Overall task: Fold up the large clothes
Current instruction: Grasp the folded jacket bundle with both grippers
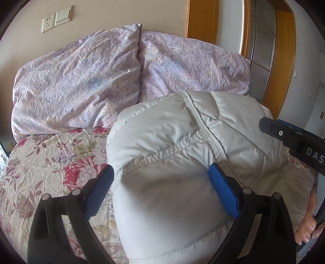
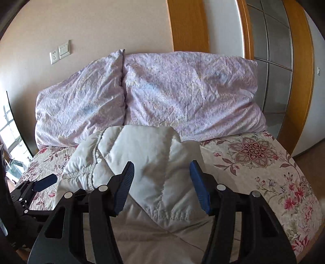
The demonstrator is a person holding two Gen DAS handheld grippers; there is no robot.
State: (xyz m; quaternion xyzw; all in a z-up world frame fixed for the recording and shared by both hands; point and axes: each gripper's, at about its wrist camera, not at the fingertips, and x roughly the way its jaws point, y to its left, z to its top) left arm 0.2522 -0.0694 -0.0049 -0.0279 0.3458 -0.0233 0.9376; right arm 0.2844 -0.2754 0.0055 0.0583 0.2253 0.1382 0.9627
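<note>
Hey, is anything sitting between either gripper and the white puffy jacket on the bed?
Nothing visible. The left gripper already has its open fingers on either side of a padded bulge of the jacket, and the right gripper hangs open directly over the jacket, with only cloth between its fingers.

We see 2 lilac pillows point(image 2: 81, 105) point(image 2: 191, 95) leaning side by side, touching, against a beige wall point(image 2: 101, 26). They stand on a floral bedspread point(image 2: 264, 168) patterned in pink and maroon. On the wall above the left pillow sit a socket point(image 1: 47, 24) and a switch point(image 1: 63, 15), just beside each other. A wooden door frame point(image 2: 189, 24) rises at right, with frosted glass panels point(image 2: 276, 50) beyond.
</note>
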